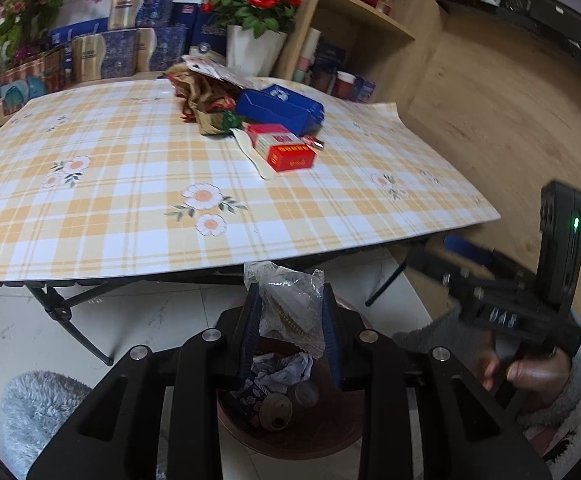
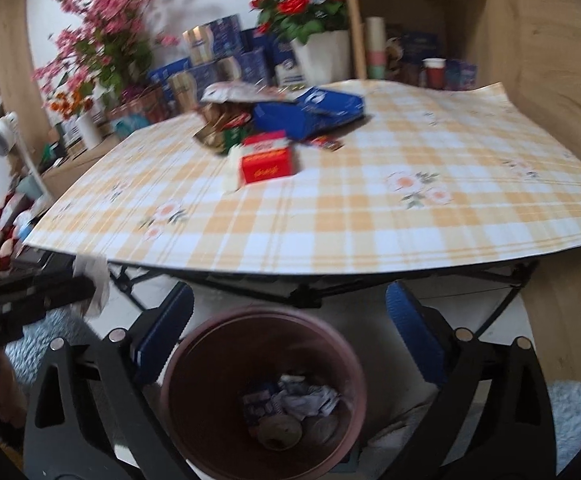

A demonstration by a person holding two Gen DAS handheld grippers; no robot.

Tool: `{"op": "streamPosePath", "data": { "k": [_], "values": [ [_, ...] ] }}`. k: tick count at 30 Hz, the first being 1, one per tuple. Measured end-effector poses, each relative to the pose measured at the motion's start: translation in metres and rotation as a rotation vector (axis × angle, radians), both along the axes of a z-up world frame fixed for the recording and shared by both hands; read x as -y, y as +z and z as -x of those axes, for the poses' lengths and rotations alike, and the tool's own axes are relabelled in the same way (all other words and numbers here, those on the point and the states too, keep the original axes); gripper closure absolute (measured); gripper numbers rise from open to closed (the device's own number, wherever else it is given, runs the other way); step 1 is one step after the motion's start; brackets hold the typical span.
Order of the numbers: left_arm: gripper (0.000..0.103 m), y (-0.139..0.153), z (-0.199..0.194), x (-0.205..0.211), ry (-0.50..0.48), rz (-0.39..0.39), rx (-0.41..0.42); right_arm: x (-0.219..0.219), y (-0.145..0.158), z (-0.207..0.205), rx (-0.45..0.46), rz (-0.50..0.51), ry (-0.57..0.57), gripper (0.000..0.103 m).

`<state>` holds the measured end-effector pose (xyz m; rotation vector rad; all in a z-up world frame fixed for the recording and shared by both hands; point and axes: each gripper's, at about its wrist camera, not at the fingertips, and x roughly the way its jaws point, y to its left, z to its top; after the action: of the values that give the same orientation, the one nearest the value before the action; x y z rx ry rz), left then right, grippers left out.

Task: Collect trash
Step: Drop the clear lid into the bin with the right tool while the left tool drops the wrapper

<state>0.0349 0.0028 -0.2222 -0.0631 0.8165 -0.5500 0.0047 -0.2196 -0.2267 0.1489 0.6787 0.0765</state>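
My left gripper (image 1: 290, 312) is shut on a crumpled clear plastic wrapper (image 1: 286, 304), held just off the table's near edge. Under it stands a brown bin (image 1: 310, 440) with crumpled paper and other scraps inside. My right gripper (image 2: 290, 320) hangs open over the same bin (image 2: 178, 360) with nothing between its blue pads (image 2: 170, 320). On the table lie a red box (image 1: 290, 152), a blue carton (image 1: 278, 108), gold wrappers (image 1: 206, 100) and a white plastic piece (image 1: 250, 154). The right wrist view shows the same red box (image 2: 266, 162) and blue carton (image 2: 314, 114).
A folding table with a yellow checked cloth (image 1: 130, 208) fills the middle of both views. Behind it stand flower pots (image 1: 252, 50), stacked boxes and a wooden shelf (image 1: 370, 28). Grey fluffy rugs (image 1: 38, 412) lie on the white tiled floor beside the bin.
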Motion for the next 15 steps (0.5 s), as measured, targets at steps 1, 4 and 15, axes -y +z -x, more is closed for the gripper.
{"op": "streamPosePath", "data": {
  "k": [1,4,15],
  "values": [
    [0.074,-0.002,0.000,0.004,-0.013,-0.011,-0.007,0.002,0.001,0.000,0.004,0.002,-0.015,0.007],
    [0.073,-0.011,-0.002,0.013,-0.055,-0.042,-0.045,0.010,0.003,0.000,0.010,-0.001,-0.052,0.006],
    [0.072,-0.033,-0.004,0.033,-0.123,-0.134,-0.122,0.023,0.003,0.003,0.013,-0.009,-0.105,0.006]
  ]
}}
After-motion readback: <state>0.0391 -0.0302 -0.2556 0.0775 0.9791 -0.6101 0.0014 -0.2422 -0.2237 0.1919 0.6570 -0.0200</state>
